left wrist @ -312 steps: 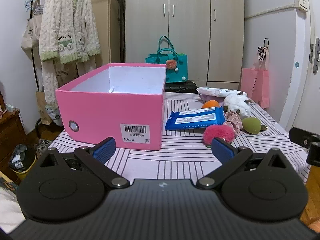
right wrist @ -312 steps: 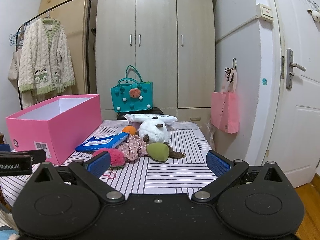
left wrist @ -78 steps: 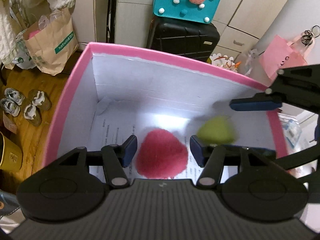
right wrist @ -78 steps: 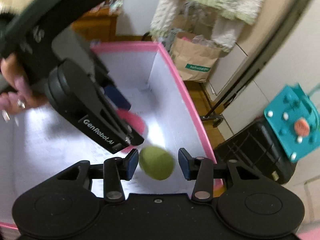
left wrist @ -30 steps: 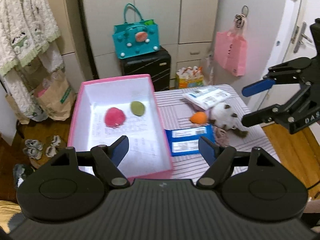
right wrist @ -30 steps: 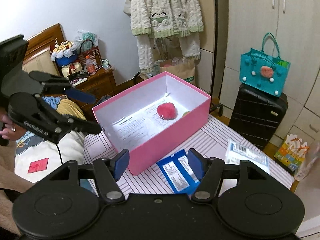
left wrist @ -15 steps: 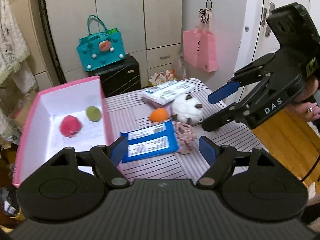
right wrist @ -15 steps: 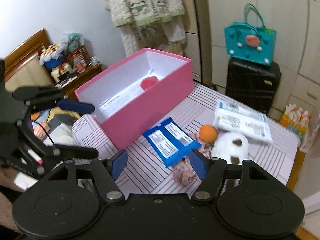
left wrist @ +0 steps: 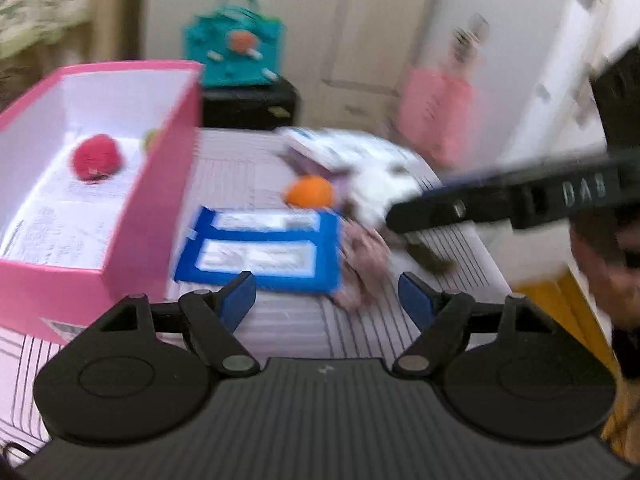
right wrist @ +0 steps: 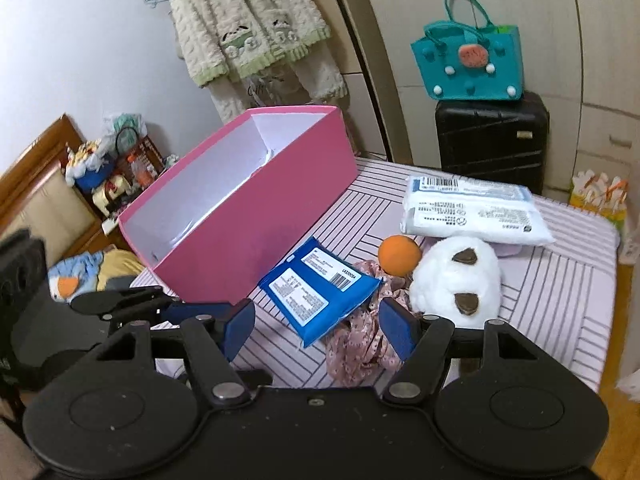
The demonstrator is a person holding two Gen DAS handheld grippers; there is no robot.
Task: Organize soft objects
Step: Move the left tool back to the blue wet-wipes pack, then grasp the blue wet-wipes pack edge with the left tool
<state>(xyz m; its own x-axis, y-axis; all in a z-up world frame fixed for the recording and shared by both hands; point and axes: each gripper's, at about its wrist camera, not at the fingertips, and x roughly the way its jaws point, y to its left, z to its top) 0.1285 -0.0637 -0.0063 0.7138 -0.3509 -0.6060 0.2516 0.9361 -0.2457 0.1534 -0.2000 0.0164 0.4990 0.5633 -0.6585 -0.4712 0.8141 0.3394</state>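
A pink box (left wrist: 160, 184) (right wrist: 256, 216) stands on the left of the striped table (right wrist: 560, 280). Inside it lie a red pompom (left wrist: 96, 157) and a green soft ball (left wrist: 150, 138), the ball half hidden by the wall. On the table lie a blue wipes pack (left wrist: 264, 250) (right wrist: 318, 290), an orange ball (left wrist: 311, 191) (right wrist: 399, 255), a white plush toy (right wrist: 458, 280) (left wrist: 384, 188), a pink floral scrunchie (right wrist: 360, 346) (left wrist: 362, 258) and a white wipes pack (right wrist: 472, 210). My left gripper (left wrist: 327, 300) hangs open above the blue pack's near edge. My right gripper (right wrist: 318, 330) stands open over the scrunchie and blue pack. Both hold nothing.
A teal felt bag (right wrist: 468, 62) sits on a black suitcase (right wrist: 490, 140) behind the table. A pink bag (left wrist: 436, 114) hangs by the door. A knitted cardigan (right wrist: 244, 24) hangs at the back left. The table's right edge drops to wooden floor (left wrist: 560, 292).
Both grippers have come down closer to the table; the blue pack, scrunchie and plush toy now loom larger. The right gripper's arm has swung across the left wrist view. Both still stand open.
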